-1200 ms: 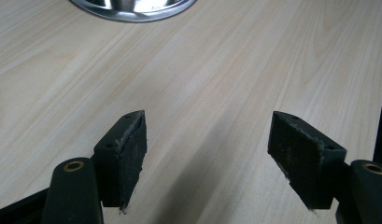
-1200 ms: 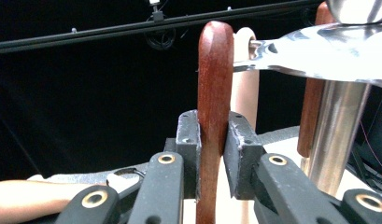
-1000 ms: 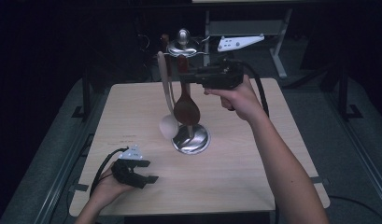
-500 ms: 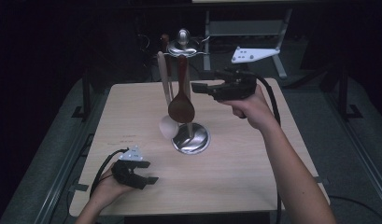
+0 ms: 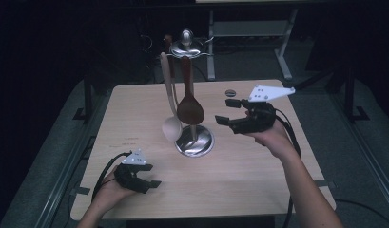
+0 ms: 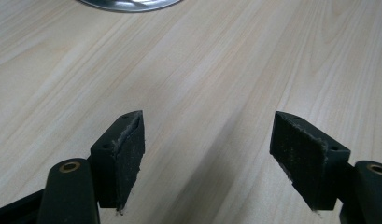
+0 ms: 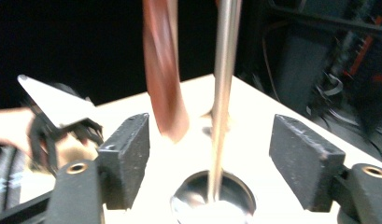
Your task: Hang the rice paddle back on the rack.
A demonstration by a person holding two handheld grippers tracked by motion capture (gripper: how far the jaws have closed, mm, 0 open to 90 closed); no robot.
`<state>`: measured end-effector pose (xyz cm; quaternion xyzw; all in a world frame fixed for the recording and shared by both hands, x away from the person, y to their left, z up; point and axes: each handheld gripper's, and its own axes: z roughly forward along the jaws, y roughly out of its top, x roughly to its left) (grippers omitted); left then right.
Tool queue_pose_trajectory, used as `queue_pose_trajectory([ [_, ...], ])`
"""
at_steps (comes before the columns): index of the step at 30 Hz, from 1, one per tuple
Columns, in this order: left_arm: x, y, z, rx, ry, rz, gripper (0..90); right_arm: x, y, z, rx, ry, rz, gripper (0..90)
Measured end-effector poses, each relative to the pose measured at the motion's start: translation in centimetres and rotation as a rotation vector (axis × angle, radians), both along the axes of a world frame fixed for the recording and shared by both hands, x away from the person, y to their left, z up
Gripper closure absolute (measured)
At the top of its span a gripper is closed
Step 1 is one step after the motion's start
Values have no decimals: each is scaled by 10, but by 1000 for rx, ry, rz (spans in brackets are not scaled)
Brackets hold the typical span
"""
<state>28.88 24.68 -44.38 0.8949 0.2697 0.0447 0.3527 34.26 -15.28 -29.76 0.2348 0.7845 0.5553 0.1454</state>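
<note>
Light wood desk (image 5: 258, 190) with a metal utensil stand (image 5: 194, 140) near its middle: round shiny base, upright pole, hooks at top. 2 spoons hang from the hooks. The dark brown wooden spoon (image 5: 189, 107) hangs bowl down right against the pole. The pale wooden spoon (image 5: 171, 124) hangs just beside it on the left, its bowl a bit lower and just above the base.

Right tool (image 5: 228, 111) is held in the person's right hand over the desk, to the right of the stand, pointing left at it. Its jaws have just been opening and now stand wide apart with nothing gripped. In the right gripper view the right tool (image 7: 209, 163) looks straight at the stand; the pole and the blurred dark brown wooden spoon (image 7: 165, 93) show between the jaws but farther off, no pad touching either. The stand base (image 7: 212, 203) shows low in that view.

Left tool (image 5: 147, 183) sits low at the near left part of the desk, in the person's left hand, well apart from the stand. Jaws wide apart, holding nothing. In the left gripper view the left tool (image 6: 209, 158) has bare desk (image 6: 216, 84) between its pads; the edge of the stand base (image 6: 128, 4) shows at the top.

Small dark round thing (image 5: 230, 92) lies on the far side of the desk; cannot tell what it is.
</note>
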Motion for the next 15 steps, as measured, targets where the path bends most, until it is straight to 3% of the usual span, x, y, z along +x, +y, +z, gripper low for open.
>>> queue_pose_trajectory([
  [10, 1, 0, -4, -4, -10, 4, 256, -18, -20, -60, -82, 61, -63, 246],
  [15, 1, 1, -5, -11, -9, 19, 256, -26, -30, -90, -110, 120, -78, 232],
])
